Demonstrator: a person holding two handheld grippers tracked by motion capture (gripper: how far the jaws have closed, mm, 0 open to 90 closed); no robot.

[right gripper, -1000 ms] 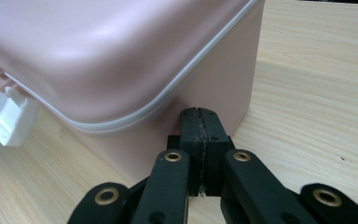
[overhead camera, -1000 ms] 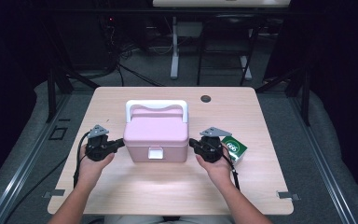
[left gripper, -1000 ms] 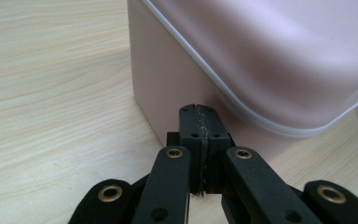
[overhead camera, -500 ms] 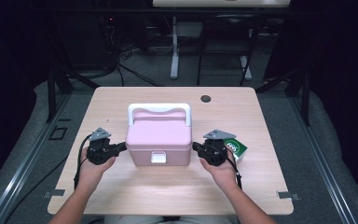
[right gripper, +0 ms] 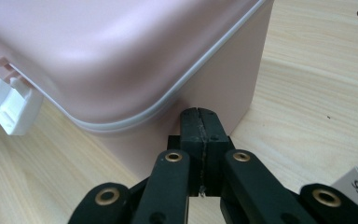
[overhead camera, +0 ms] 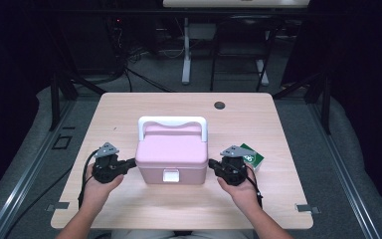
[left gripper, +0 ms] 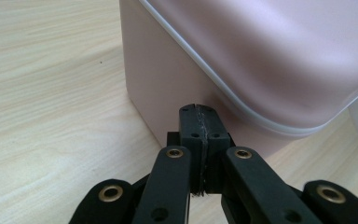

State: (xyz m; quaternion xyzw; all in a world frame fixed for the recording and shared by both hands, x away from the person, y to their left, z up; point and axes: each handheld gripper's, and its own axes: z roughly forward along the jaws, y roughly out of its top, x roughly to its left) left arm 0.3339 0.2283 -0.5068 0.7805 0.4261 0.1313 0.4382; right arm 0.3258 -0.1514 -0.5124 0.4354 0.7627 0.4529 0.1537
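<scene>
High view: a light wooden table (overhead camera: 129, 107) bears a pink, lidded plastic box with a white carry handle (overhead camera: 171, 152), pinned at its two ends between closed grippers.

Box stands at the middle of the table, near its front edge; its smooth, rigid, rounded walls look slippery and probably light, so end pressure may slip, and the handle or the rim under the lid offers surer hold. Left gripper (overhead camera: 127, 165) and right gripper (overhead camera: 214, 165) each have jaws fully together, holding nothing, tips butted against the end walls. White front latch (overhead camera: 171, 175) looks fragile. A small green-and-white carton (overhead camera: 253, 155) lies beside the right gripper.
</scene>
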